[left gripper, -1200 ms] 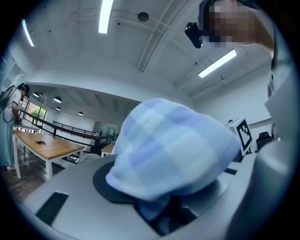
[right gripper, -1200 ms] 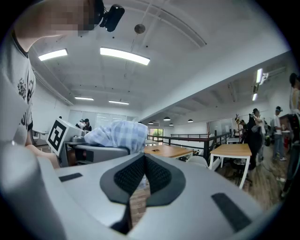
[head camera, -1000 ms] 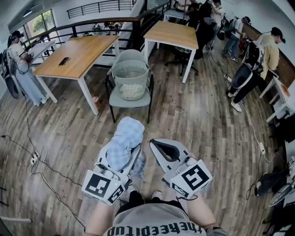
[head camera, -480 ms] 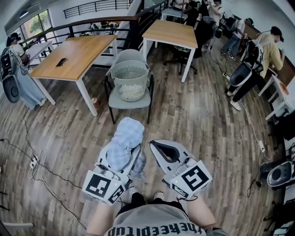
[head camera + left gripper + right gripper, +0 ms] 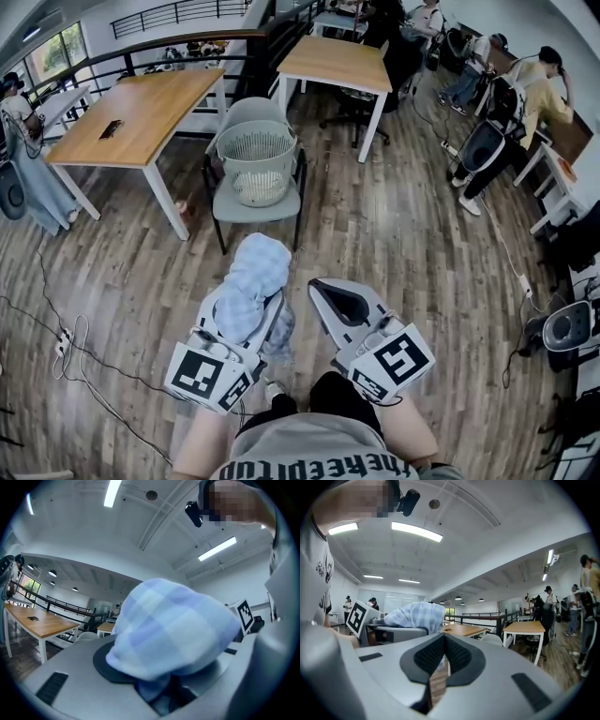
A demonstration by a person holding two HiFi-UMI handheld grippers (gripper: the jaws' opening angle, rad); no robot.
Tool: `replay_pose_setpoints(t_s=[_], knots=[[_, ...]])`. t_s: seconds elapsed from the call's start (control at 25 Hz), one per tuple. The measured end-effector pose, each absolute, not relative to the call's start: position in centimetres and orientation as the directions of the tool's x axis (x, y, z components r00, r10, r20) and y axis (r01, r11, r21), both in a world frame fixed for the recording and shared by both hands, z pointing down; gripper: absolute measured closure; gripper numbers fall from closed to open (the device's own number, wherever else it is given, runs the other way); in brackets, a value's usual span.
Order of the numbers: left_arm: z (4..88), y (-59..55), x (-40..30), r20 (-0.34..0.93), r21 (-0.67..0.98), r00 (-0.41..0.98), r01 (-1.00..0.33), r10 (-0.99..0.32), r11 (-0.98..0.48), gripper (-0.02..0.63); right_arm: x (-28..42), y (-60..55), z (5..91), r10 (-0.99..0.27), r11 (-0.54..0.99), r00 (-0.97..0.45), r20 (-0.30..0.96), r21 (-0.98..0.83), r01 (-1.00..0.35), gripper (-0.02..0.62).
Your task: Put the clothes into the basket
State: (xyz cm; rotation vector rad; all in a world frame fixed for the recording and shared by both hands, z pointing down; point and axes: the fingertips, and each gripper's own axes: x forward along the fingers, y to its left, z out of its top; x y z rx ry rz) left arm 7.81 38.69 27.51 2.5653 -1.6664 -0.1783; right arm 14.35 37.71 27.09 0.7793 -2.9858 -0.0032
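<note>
A light blue checked cloth bulges out over my left gripper, whose jaws are shut on it. In the left gripper view the cloth fills the middle and hides the fingertips. My right gripper is beside it on the right, shut with nothing in it. In the right gripper view its dark pads meet with only a thin slit between them. The pale mesh basket stands on a grey chair straight ahead, a stretch of wooden floor away from both grippers.
A long wooden table stands left of the chair, and a second table behind it to the right. Cables lie on the floor at the left. Several people stand at the right, one at the far left.
Both grippers and the view have drifted a little toward the chair and basket. The cloth stays in the left jaws and the right jaws stay shut. People in the background have shifted.
</note>
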Motion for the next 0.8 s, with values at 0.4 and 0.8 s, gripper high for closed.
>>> replay_pose_setpoints(t_s=[0.4,0.8], knots=[[27.9,34.4,7.6,-0.055,0.138,0.392,-0.908,-0.918,-0.396,0.416,13.9,33.8,28.1,-0.457,0.889,-0.885,0.09,0.013,-0.457,0.586],[27.3,26.2,8.7,-0.073,0.14,0.313,-0.937,-0.947,-0.32,0.416,14.8,25.2,27.3,-0.367,0.93,-0.927,0.076,0.02,-0.367,0.586]])
